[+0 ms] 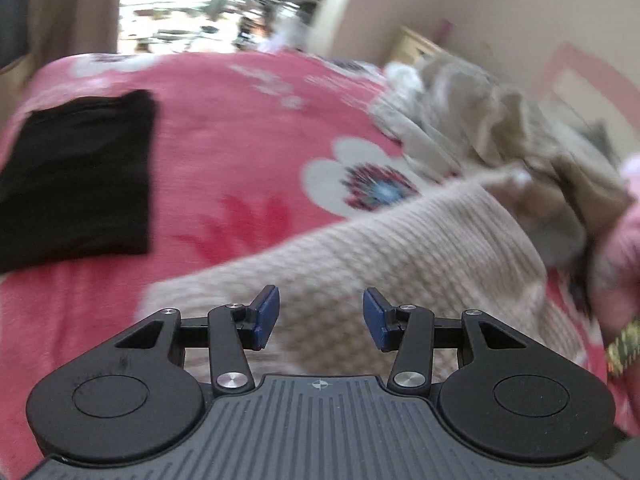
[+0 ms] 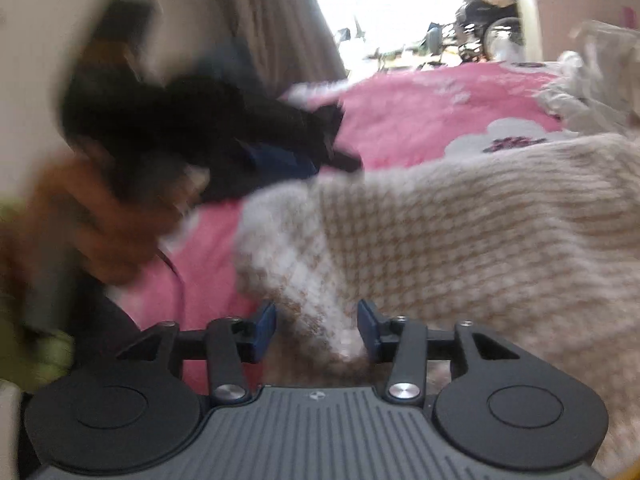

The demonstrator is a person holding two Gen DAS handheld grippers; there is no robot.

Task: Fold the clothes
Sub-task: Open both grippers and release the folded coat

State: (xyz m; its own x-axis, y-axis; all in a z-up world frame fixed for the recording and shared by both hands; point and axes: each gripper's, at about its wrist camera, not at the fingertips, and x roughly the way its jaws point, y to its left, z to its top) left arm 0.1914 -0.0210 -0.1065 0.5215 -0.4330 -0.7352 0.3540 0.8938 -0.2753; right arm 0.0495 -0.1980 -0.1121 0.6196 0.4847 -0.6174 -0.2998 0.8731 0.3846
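Where the right view blurs, folded black garment (image 1: pixel 76 180), pink blanket (image 1: pixel 224 120).

The left gripper (image 1: pixel 320 318), a black two-finger tool with blue pads, points downward at a slant, its jaws parted with a clear gap between the pads and nothing pinched. The right gripper (image 2: pixel 316 330), of the same black build with blue pads, also tilts downward with its jaws apart and the pads pressing on nothing. In the right wrist view, a blurred hand (image 2: pixel 100 224) grips the left tool's dark body.
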